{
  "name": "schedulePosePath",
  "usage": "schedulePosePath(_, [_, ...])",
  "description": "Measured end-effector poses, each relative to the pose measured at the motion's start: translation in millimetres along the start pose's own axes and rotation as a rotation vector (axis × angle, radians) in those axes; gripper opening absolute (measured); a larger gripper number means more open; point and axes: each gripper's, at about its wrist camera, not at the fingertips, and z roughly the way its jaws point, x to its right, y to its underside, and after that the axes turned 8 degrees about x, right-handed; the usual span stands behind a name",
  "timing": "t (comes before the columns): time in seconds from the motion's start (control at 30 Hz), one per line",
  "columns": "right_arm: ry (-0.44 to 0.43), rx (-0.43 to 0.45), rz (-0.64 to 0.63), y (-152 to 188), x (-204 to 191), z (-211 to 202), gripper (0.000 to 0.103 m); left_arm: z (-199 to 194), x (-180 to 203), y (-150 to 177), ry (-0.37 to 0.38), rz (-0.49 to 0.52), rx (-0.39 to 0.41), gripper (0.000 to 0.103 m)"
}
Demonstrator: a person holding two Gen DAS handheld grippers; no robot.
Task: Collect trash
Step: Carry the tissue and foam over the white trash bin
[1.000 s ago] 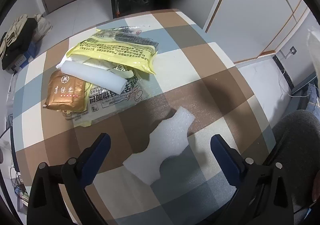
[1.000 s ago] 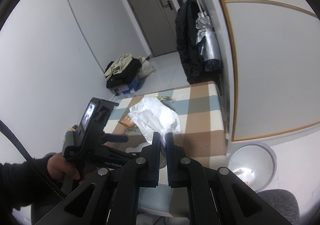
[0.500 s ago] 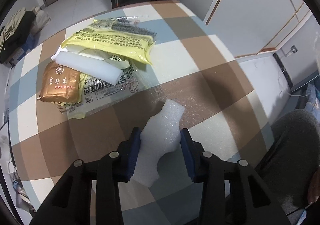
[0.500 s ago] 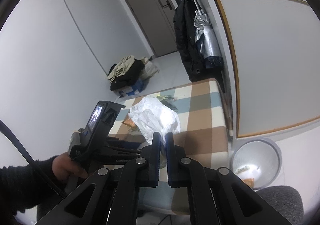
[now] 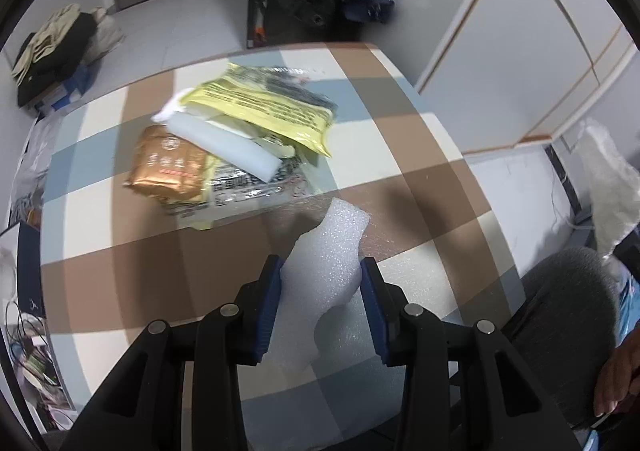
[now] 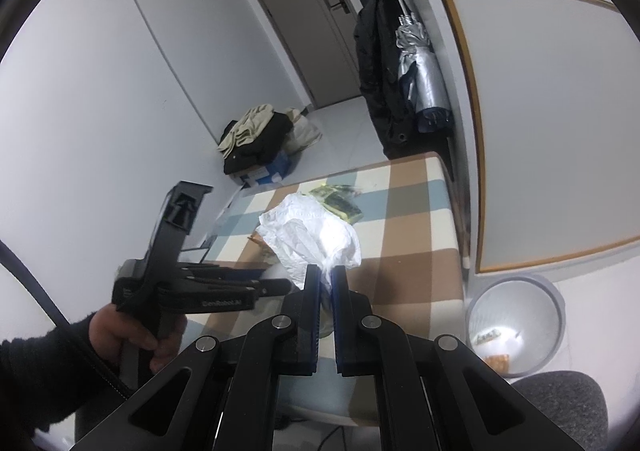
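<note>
My left gripper [image 5: 320, 271] is shut on a wavy-edged white foam piece [image 5: 326, 251] and holds it just above the checked table [image 5: 400, 139]. Behind it lie a yellow wrapper [image 5: 264, 107], a white foam bar [image 5: 224, 143], a brown packet [image 5: 172, 167] and a clear printed bag [image 5: 248, 187]. My right gripper [image 6: 326, 271] is shut on a crumpled white plastic bag [image 6: 312, 235] and holds it above the table's near right side. The left gripper's body [image 6: 192, 287] shows in the right wrist view.
A grey waste bin [image 6: 516, 319] with some trash inside stands on the floor right of the table. A grey chair seat [image 5: 568, 299] is at the near right. Clothes are piled on a box [image 6: 260, 143] by the wall. A coat and umbrella [image 6: 404, 79] hang behind the table.
My left gripper moved forward, closed on the foam piece and lifted it slightly off the table. My right gripper kept its hold on the plastic bag and shifted a little.
</note>
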Motion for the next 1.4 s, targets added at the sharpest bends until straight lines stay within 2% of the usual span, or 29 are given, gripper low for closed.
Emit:
schedulePosePath(0.3, [0.008,0.024,0.005,-14.4,-0.7,-5.1,0.005,-35.1,0.4,-12.9,-0.022,-0.039,0.1,0.034])
schedulePosePath(0.57, [0.028,0.083,-0.008,-36.6,4.3,-29.3,0.005,-57.8,29.7,-35.9,0.025,0.006,0.184,0.034])
schedulePosePath(0.77, [0.091,0.126,0.003,-50.3,26.0,-55.7,0.005,-64.3,62.6,-54.8,0.085,0.037,0.227,0.034])
schedulePosePath(0.93, [0.157,0.144,0.025,-54.7,52.8,-76.2,0.005,-58.8,94.4,-72.2,0.129,0.072,0.234,0.034])
schedulePosePath(1.17, [0.263,0.148,0.115,-51.4,106.4,-103.5,0.005,-37.3,137.7,-87.8,0.205,0.104,0.2,0.034])
schedulePosePath(1.4, [0.356,0.066,0.243,-30.7,169.4,-107.3,0.005,6.3,173.5,-92.7,0.259,0.116,0.106,0.034])
